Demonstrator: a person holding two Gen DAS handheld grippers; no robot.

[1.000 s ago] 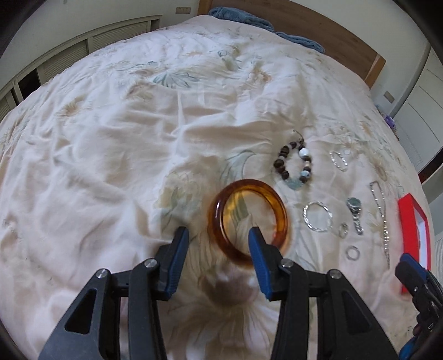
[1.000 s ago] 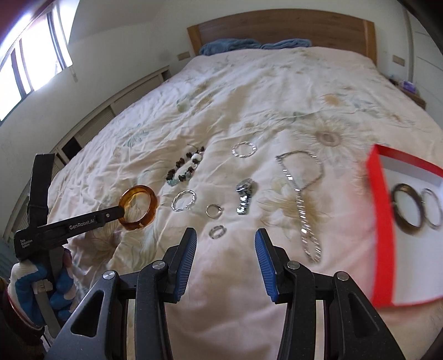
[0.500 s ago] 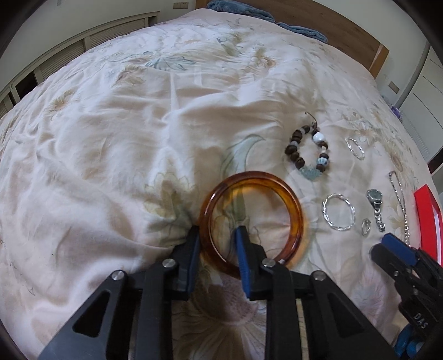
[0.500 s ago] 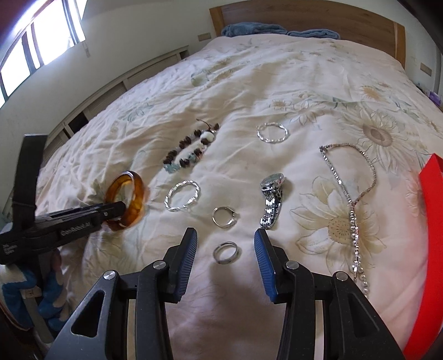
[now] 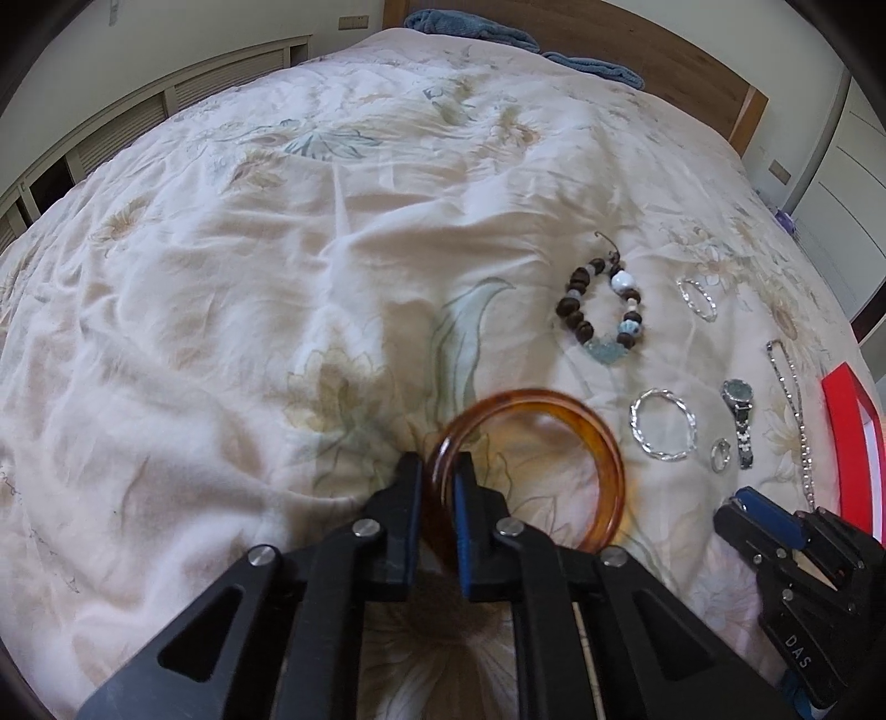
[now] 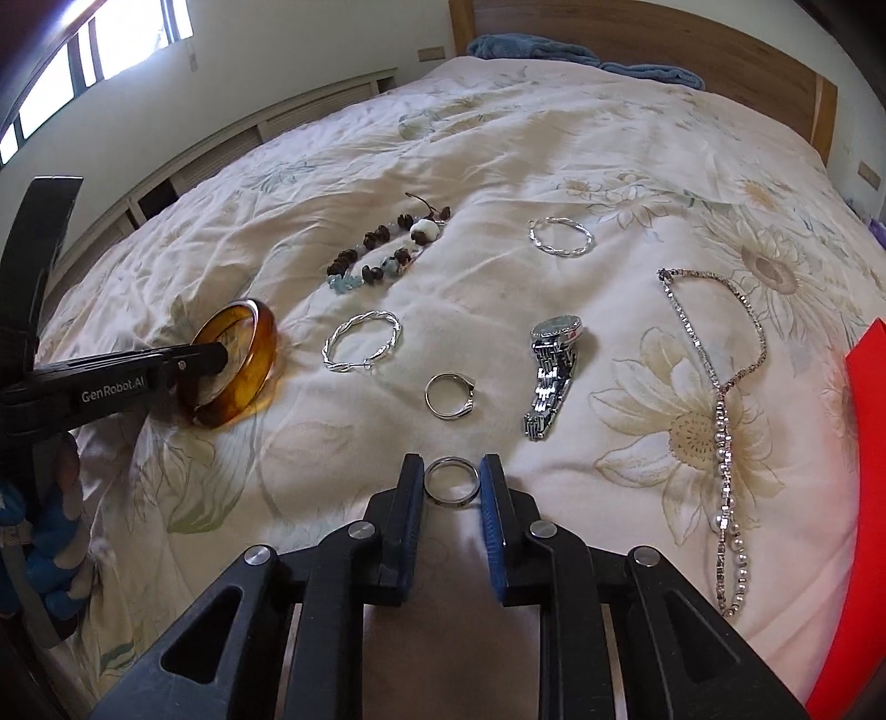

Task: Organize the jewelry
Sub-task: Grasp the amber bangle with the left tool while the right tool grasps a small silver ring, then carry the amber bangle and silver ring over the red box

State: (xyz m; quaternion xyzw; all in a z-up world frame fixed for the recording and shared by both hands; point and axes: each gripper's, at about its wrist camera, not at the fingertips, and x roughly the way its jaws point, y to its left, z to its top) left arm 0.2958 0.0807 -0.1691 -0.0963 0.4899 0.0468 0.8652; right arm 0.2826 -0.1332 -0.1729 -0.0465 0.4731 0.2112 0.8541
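- Left wrist view: the left gripper (image 5: 437, 493) is closing, its fingers pinching the near-left rim of an amber bangle (image 5: 554, 448) tilted up off the floral bedspread (image 5: 221, 310). A beaded bracelet (image 5: 603, 310), a twisted silver hoop (image 5: 663, 424) and a watch (image 5: 739, 421) lie to the right; a red box (image 5: 850, 437) sits at the right edge.
- Right wrist view: the right gripper (image 6: 451, 490) is closing, a plain silver ring (image 6: 451, 481) between its fingers and touching both pads. A second ring (image 6: 449, 396) lies just beyond, a silver necklace (image 6: 720, 410) to the right.

floral duvet (image 6: 554, 138) | wooden headboard (image 6: 664, 39) (blue towels (image 6: 531, 50) against it)
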